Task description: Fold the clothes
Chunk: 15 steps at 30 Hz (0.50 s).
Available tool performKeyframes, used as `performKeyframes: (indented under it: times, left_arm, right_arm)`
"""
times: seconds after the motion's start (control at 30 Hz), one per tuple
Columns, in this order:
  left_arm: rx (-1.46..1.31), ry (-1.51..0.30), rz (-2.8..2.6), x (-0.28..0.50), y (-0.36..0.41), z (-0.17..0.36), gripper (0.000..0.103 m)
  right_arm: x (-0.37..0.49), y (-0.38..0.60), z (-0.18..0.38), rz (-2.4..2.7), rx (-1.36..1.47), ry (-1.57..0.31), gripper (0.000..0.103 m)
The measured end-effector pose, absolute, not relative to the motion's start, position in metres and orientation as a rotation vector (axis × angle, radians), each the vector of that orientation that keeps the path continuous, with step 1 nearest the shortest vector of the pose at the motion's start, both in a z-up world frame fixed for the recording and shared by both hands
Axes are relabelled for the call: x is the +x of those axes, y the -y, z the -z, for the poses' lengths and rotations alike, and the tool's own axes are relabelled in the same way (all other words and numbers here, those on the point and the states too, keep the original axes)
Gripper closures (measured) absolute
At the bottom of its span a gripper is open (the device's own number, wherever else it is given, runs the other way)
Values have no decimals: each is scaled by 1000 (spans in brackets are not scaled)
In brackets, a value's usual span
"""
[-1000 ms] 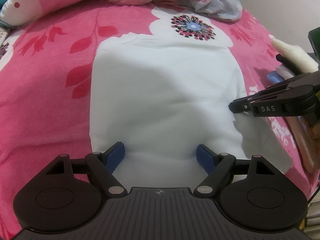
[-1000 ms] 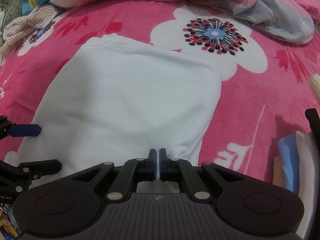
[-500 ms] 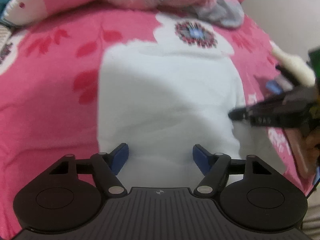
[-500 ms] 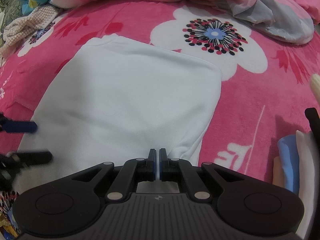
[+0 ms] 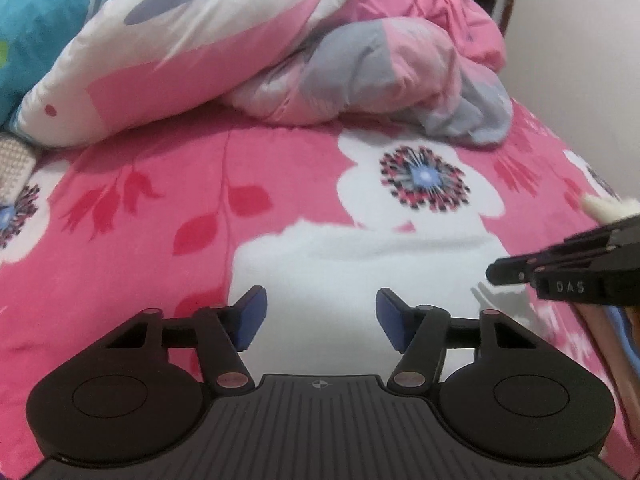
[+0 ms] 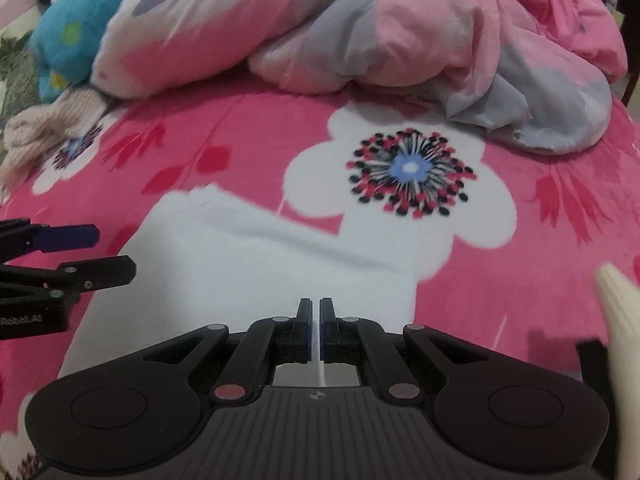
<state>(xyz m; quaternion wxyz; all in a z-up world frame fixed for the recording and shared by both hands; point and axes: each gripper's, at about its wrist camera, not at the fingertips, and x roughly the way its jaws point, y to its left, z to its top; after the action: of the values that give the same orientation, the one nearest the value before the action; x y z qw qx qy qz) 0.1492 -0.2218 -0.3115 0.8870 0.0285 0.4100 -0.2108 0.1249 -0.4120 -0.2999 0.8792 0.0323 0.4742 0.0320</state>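
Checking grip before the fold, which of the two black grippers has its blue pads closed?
The right gripper: its pads nearly meet on the white garment. The left gripper gapes, closing.

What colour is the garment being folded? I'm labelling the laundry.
White, plain, no print: the garment shows best in the right wrist view.

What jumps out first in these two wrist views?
A white folded garment lies flat on the hot-pink floral bedspread, just ahead of both claws. A rumpled pink-and-grey duvet is piled at the far end of the bed. The right claw is pinched on the garment's near edge; the left claw is closing, the white cloth showing between its blue pads.
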Motion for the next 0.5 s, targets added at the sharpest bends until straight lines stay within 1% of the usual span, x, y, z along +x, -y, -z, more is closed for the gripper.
performKeyframes:
  times: [0.07, 0.13, 0.23, 0.43, 0.5]
  left_arm:
    - [69, -901, 443, 157, 228, 330, 44]
    - [105, -986, 446, 163, 235, 352, 43]
    - [117, -973, 457, 162, 235, 351, 43]
    - [71, -904, 469, 177, 230, 327, 43]
    - [74, -928, 461, 189, 235, 334, 43]
  right_arm:
    - [135, 418, 311, -50, 88, -999, 102]
    - [142, 421, 333, -40, 95, -1063, 102]
    - [143, 425, 335, -43, 119, -1064, 102]
    - [148, 429, 305, -39, 115, -998, 102]
    - [157, 431, 311, -31, 118, -1001, 102]
